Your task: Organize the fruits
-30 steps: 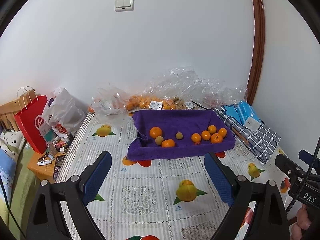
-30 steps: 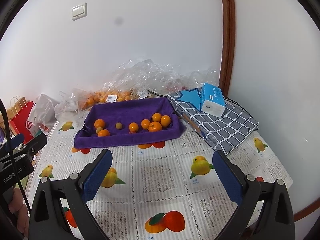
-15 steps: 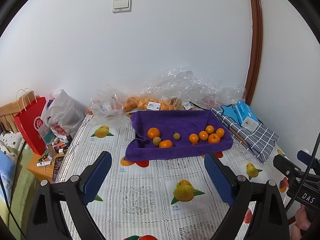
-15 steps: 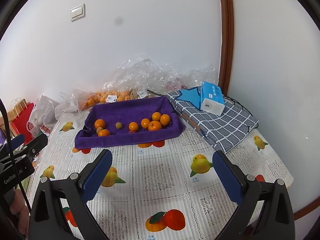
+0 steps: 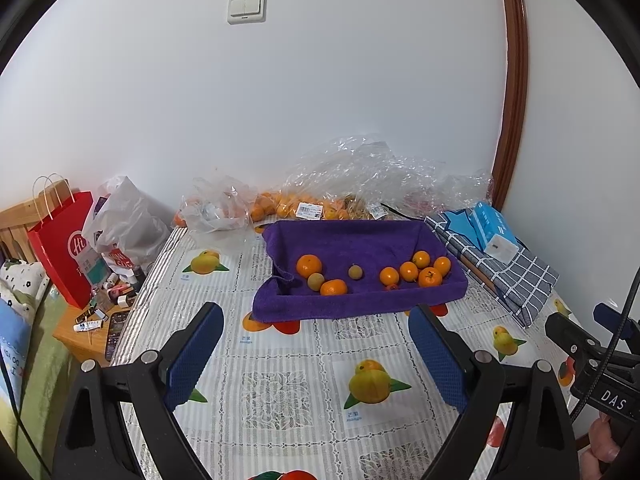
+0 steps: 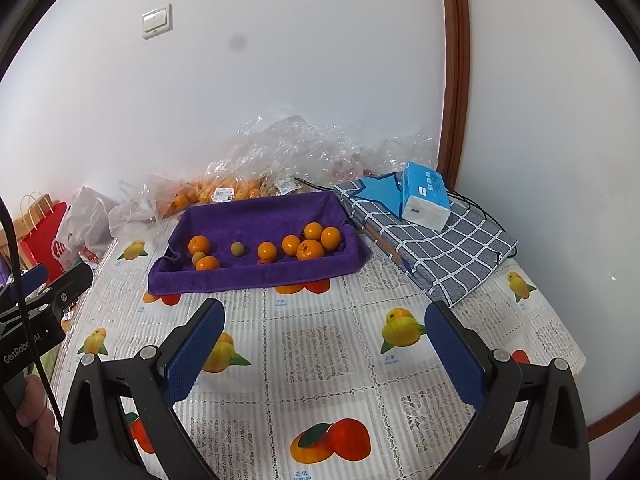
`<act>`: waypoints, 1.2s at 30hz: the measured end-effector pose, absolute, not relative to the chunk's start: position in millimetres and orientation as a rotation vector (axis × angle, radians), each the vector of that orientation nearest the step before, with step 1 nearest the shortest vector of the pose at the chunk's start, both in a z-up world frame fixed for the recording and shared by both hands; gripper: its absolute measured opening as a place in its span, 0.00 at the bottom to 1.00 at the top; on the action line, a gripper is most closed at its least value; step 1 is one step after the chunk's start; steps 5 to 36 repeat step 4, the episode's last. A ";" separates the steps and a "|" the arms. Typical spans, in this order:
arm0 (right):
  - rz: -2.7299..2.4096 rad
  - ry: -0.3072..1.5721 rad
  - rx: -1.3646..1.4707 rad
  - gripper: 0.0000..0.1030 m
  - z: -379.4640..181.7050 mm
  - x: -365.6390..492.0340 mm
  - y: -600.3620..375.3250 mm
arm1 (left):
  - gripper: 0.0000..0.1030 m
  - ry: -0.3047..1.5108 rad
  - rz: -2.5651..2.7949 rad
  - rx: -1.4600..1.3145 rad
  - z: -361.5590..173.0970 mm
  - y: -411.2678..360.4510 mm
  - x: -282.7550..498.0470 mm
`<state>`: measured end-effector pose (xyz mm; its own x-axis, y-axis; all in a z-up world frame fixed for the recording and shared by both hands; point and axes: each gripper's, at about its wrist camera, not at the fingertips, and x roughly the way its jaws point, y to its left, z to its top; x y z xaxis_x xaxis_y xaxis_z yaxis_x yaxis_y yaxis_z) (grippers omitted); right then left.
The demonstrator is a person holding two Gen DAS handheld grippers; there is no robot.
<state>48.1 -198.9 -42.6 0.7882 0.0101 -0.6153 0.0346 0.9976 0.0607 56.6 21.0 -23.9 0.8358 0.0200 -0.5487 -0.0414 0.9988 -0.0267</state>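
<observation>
While both tools hang above the near part of the tabletop (image 5: 280,396), the left hand-held gripper (image 5: 316,344) has its blue pads spread wide with nothing between them, and the right hand-held gripper (image 6: 324,340) is likewise spread apart and empty. Farther back, well apart from both, a purple towel-lined tray (image 5: 352,304) sits on the fruit-printed cloth. Inside it lie the fruits: a cluster of five oranges (image 5: 416,270) at the tray's right end, two more oranges (image 5: 309,265) at the left end, and two small greenish-brown fruits (image 5: 355,272) between and beside them. Behind the tray, against the white wall, clear plastic bags (image 5: 360,176) hold more oranges. To the tray's right a folded grey checked cloth (image 6: 448,248) carries a blue tissue pack (image 6: 424,200). A red paper bag (image 5: 64,240) stands off the left edge.
</observation>
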 end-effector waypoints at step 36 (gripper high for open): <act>-0.012 0.664 0.068 0.96 -43.6 48.6 -198.8 | 0.93 0.586 0.047 -0.047 -24.6 24.4 58.8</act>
